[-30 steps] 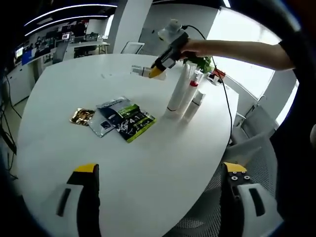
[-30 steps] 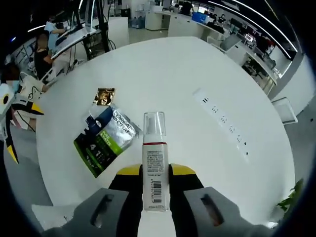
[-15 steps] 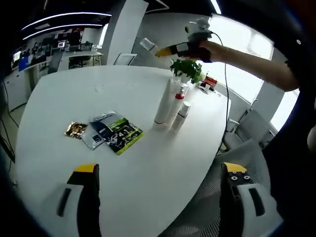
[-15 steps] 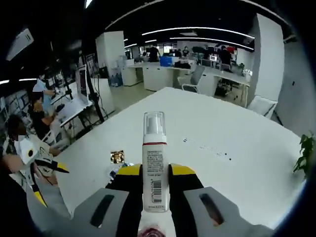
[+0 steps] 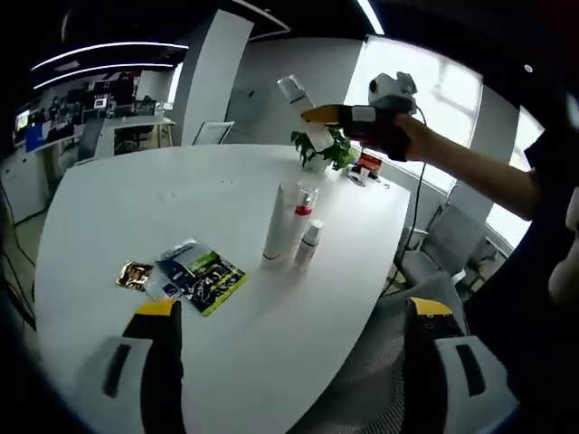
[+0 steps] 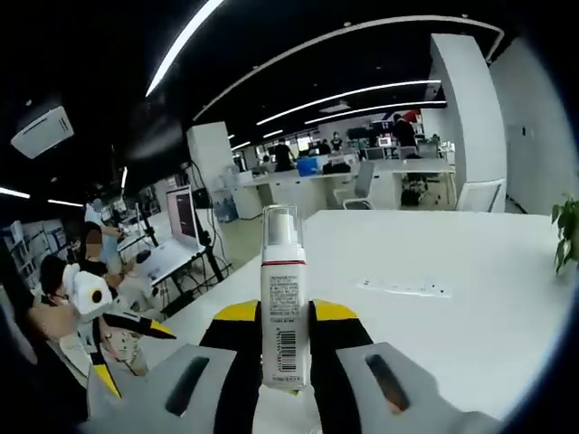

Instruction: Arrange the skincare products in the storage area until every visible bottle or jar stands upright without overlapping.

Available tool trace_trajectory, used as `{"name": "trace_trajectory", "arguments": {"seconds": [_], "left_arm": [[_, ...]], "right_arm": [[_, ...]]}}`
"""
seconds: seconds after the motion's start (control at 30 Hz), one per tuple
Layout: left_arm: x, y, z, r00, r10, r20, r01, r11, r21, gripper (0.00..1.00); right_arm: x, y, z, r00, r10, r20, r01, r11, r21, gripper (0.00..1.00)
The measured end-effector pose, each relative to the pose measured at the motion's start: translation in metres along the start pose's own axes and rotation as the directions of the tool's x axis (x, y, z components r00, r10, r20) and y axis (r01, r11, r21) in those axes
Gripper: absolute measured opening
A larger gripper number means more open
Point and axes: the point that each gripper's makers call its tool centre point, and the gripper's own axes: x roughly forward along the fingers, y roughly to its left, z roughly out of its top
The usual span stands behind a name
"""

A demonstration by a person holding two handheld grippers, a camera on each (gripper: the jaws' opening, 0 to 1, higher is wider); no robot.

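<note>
Right tool (image 6: pixel 285 348) is pinching the pump bottle (image 6: pixel 282 298) at its lower body, carried in the air well above the worktop (image 5: pixel 136 199). Left tool (image 5: pixel 285 348) is spread, holding nothing, low at the worktop's near edge. Upright cluster of bottles (image 5: pixel 288 226) stands mid-worktop, sachets (image 5: pixel 190 271) beside it. Advice: bring the pump bottle down base first just beside the cluster, not touching; level the base before letting go; clear of the sachets.

The white pump bottle (image 6: pixel 283 307) carries a red band, barcode and clear cap between yellow-tipped grey jaws, while on the white table (image 5: pixel 136 208) lie a green-and-silver sachet (image 5: pixel 201 276), a gold packet (image 5: pixel 134 274) and white tubes (image 5: pixel 280 221).
</note>
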Motion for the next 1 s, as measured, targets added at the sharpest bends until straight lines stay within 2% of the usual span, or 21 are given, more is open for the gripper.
{"name": "trace_trajectory", "arguments": {"seconds": [0.13,0.33,0.4,0.5,0.6,0.67,0.7,0.73,0.77,0.83,0.87,0.9,0.93,0.97,1.0], "left_arm": [[-0.001,-0.008,0.01,1.0,-0.012,0.013,0.012,1.0,0.009,0.97],[-0.004,-0.012,0.02,0.999,-0.023,0.03,0.022,1.0,0.013,0.97],[-0.005,-0.013,0.023,0.999,-0.027,0.032,0.026,1.0,0.016,0.97],[-0.007,-0.017,0.031,0.998,-0.039,0.05,0.039,0.999,0.012,0.97],[-0.008,-0.022,0.039,0.996,-0.054,0.067,0.053,0.999,0.013,0.97],[-0.009,-0.027,0.047,0.995,-0.068,0.079,0.067,0.998,0.019,0.97],[-0.01,-0.031,0.052,0.993,-0.081,0.088,0.08,0.997,0.024,0.97],[-0.01,-0.034,0.056,0.99,-0.096,0.099,0.094,0.995,0.025,0.97],[-0.01,-0.038,0.063,0.986,-0.119,0.117,0.116,0.993,0.027,0.97],[-0.013,-0.05,0.079,0.972,-0.167,0.164,0.166,0.986,0.022,0.97],[-0.013,-0.05,0.081,0.971,-0.171,0.167,0.17,0.985,0.021,0.97],[-0.013,-0.054,0.089,0.962,-0.198,0.189,0.196,0.98,0.032,0.96],[-0.013,-0.056,0.092,0.96,-0.206,0.19,0.202,0.979,0.038,0.96],[-0.012,-0.059,0.096,0.956,-0.219,0.194,0.214,0.976,0.046,0.96],[-0.012,-0.061,0.097,0.955,-0.229,0.19,0.222,0.973,0.059,0.95]], "right_arm": [[-0.007,0.005,-0.003,0.998,0.015,0.057,-0.019,0.997,0.068,0.19],[-0.017,0.012,-0.003,0.992,0.039,0.122,-0.053,0.992,0.116,0.19],[-0.02,0.013,-0.003,0.988,0.05,0.147,-0.068,0.991,0.116,0.19],[-0.026,0.025,0.0,0.974,0.096,0.207,-0.119,0.988,0.098,0.19],[-0.034,0.047,0.006,0.937,0.187,0.297,-0.216,0.974,0.07,0.19],[-0.038,0.057,0.006,0.92,0.232,0.317,-0.266,0.961,0.07,0.19],[-0.039,0.058,0.005,0.916,0.233,0.326,-0.265,0.962,0.058,0.19],[-0.042,0.067,0.006,0.891,0.29,0.35,-0.324,0.945,0.041,0.19],[-0.044,0.07,0.007,0.879,0.305,0.368,-0.344,0.938,0.043,0.19],[-0.051,0.085,0.007,0.837,0.377,0.397,-0.427,0.903,0.041,0.19],[-0.051,0.085,0.004,0.841,0.369,0.396,-0.419,0.907,0.044,0.19],[-0.053,0.092,0.003,0.827,0.4,0.396,-0.452,0.891,0.043,0.19],[-0.056,0.097,0.002,0.811,0.428,0.399,-0.482,0.876,0.04,0.19],[-0.057,0.097,0.001,0.807,0.43,0.404,-0.487,0.872,0.045,0.19],[-0.06,0.103,0.0,0.79,0.457,0.409,-0.523,0.85,0.06,0.19]]}}
